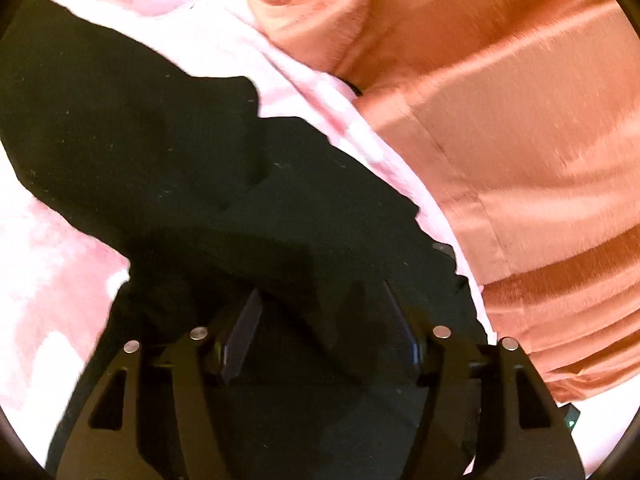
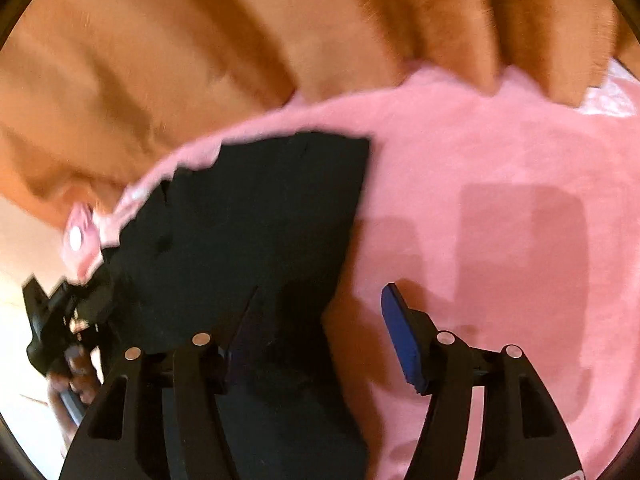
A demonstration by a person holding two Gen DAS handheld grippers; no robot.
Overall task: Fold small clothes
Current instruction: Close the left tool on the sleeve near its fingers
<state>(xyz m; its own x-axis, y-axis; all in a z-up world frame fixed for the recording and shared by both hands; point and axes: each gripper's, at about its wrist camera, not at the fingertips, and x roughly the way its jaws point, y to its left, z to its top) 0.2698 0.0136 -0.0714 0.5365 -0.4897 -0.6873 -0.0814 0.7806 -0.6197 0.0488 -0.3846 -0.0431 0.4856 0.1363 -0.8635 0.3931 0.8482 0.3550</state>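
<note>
We work a black garment (image 1: pixel 168 152) across a pink fleece blanket (image 2: pixel 480 168), with orange pleated fabric (image 1: pixel 500 100), perhaps a curtain or bed skirt, hanging along the blanket's far edge. Our left gripper (image 1: pixel 320 312) stands with its jaws wide apart, the dark cloth lying between and beneath them; against black on black we cannot tell whether the fingers touch it, but nothing is pinched. Our right gripper (image 2: pixel 320 312) is likewise spread wide, its left finger over the garment's near edge and its blue-padded right finger (image 2: pixel 396 332) over bare blanket, holding nothing.

We judge this an early step: the garment looks spread out, one straight edge and corner showing in the right wrist view, and no fold is evident. The next move likely calls for each gripper to close on an edge or corner, then lift and carry it over.

Both views are motion-blurred. The garment's type, seams and full outline are lost in its darkness and cut off by the frame. In the right wrist view a blurred black device (image 2: pixel 60 328) at lower left is probably the other gripper.
</note>
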